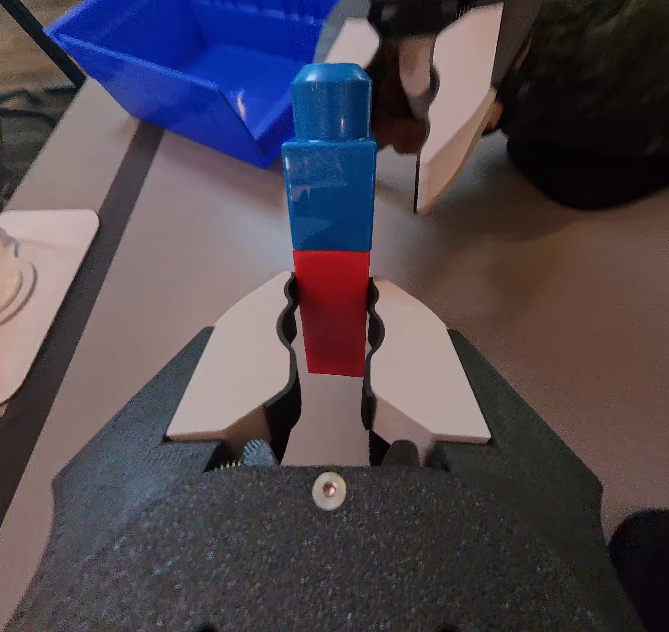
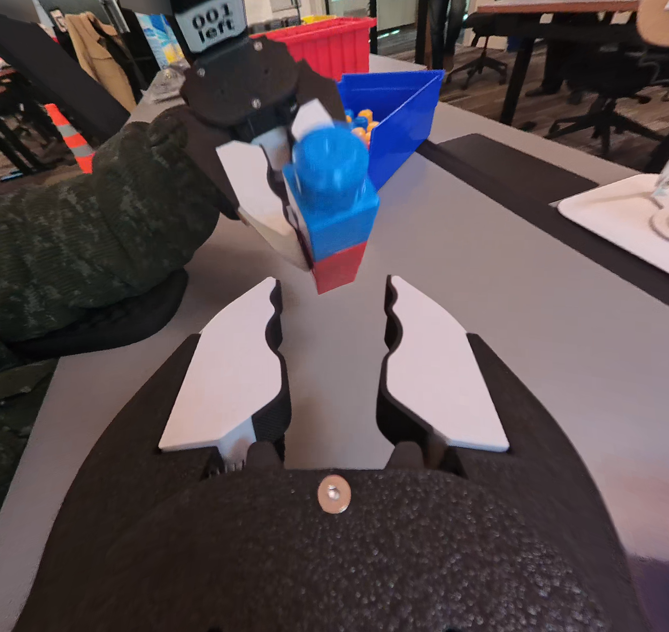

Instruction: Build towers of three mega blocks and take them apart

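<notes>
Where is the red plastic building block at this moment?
The red plastic building block is clamped between the fingers of the left gripper, under the blue plastic block, held above the grey table, facing the open right gripper.

The left wrist view looks along its own fingers at a glossy blue plastic block [image 1: 331,195] stacked on a red plastic block [image 1: 333,310], very near, toward 12 o'clock. The right wrist view faces them from the opposite side, slightly farther back. Both share the stack, the open-fronted blue plastic bin [image 1: 202,72] [image 2: 398,115] and the grey tabletop [image 1: 470,307] [image 2: 470,271].
</notes>
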